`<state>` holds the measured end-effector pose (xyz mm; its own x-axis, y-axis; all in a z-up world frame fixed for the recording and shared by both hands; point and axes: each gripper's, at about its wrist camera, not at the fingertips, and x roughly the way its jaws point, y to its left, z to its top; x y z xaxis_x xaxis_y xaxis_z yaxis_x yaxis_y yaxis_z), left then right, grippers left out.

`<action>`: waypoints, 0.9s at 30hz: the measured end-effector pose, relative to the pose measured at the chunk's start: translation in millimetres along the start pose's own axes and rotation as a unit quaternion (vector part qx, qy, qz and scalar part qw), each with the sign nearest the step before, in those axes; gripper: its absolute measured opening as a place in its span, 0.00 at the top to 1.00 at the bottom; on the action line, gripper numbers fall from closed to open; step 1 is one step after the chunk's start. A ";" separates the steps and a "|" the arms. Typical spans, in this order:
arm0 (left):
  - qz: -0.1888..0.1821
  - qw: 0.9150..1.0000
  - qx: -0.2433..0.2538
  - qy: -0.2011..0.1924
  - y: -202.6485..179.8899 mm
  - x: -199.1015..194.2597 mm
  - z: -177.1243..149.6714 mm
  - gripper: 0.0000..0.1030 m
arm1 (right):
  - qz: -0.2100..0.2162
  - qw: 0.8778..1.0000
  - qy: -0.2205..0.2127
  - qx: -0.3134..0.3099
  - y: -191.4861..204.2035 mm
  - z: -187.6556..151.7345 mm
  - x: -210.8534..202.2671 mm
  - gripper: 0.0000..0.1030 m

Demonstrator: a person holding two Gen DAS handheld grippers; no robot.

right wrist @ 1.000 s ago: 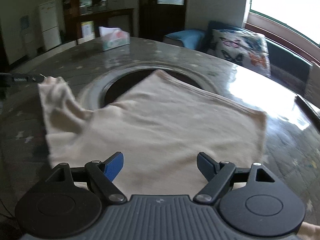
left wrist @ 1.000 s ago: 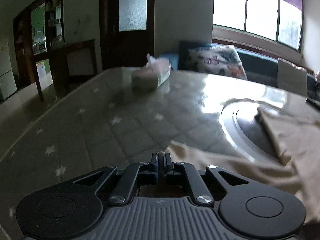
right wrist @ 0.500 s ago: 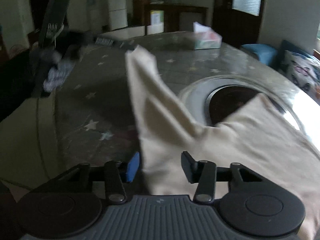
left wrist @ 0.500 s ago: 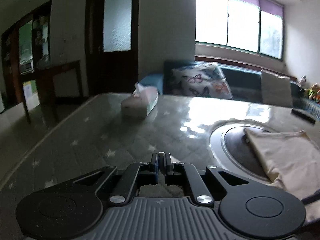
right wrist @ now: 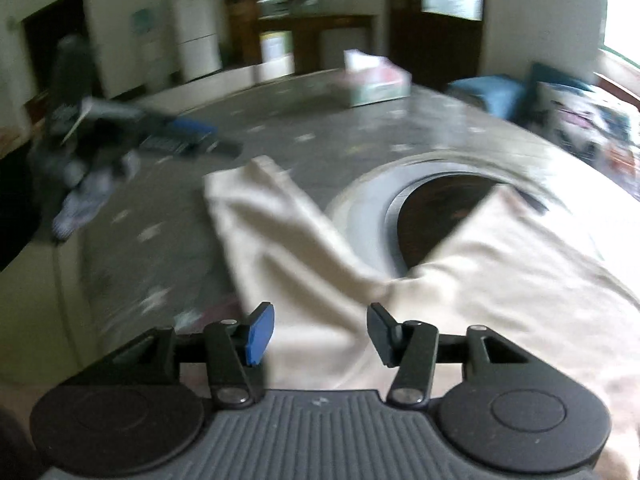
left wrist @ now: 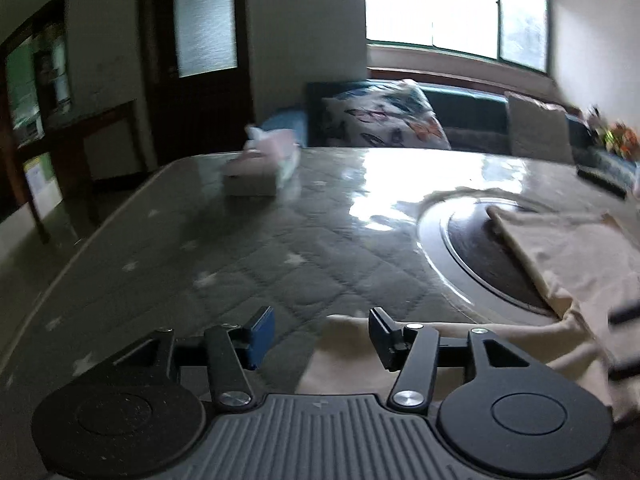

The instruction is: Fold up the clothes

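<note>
A beige garment (right wrist: 460, 300) lies on the grey quilted table, partly over the round inset. One long flap (right wrist: 272, 224) stretches toward the far left. My right gripper (right wrist: 316, 336) is open just above the garment, with the flap's base between its fingers. My left gripper (left wrist: 320, 340) is open low over the table, with the garment's edge (left wrist: 348, 348) under its right finger. The left gripper also shows blurred in the right wrist view (right wrist: 176, 136), beyond the flap's tip. The garment's folded part (left wrist: 560, 252) lies at the right in the left wrist view.
A tissue box (left wrist: 260, 168) stands on the table's far side, also in the right wrist view (right wrist: 376, 80). The round dark inset (right wrist: 436, 212) sits mid-table. A sofa with a butterfly cushion (left wrist: 384, 120) runs behind the table. The table edge (left wrist: 80, 248) runs along the left.
My left gripper has opened and let go of the garment's flap, which has dropped onto the table. My right gripper has opened wider and stays over the flap's base.
</note>
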<state>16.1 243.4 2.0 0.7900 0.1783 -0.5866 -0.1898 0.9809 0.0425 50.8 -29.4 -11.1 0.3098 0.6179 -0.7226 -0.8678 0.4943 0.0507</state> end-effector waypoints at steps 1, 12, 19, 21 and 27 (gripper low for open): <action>-0.003 1.000 0.003 0.004 -2.1 6.6 0.3 0.46 | -0.010 1.000 -0.003 0.012 -6.7 1.5 1.6 0.38; -0.016 0.999 -0.010 0.040 5.9 29.4 -7.3 0.90 | -0.004 0.997 0.006 0.082 -38.4 15.1 46.2 0.25; -0.010 0.999 -0.018 0.046 15.9 15.2 -12.6 0.90 | 0.008 0.999 0.002 0.047 -17.1 17.8 49.7 0.20; -0.009 0.999 -0.019 0.048 16.9 12.1 -13.2 0.90 | 0.008 0.998 0.003 0.058 -20.6 18.7 46.3 0.20; -0.007 0.999 -0.015 0.042 13.9 9.2 -10.4 0.90 | 0.016 0.999 0.013 0.029 -6.9 15.8 45.6 0.20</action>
<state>14.6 257.9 -11.2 0.7415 0.1571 -0.6523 -0.1977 0.9802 0.0113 77.0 5.1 -33.5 0.2712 0.6183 -0.7376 -0.8531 0.5093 0.1132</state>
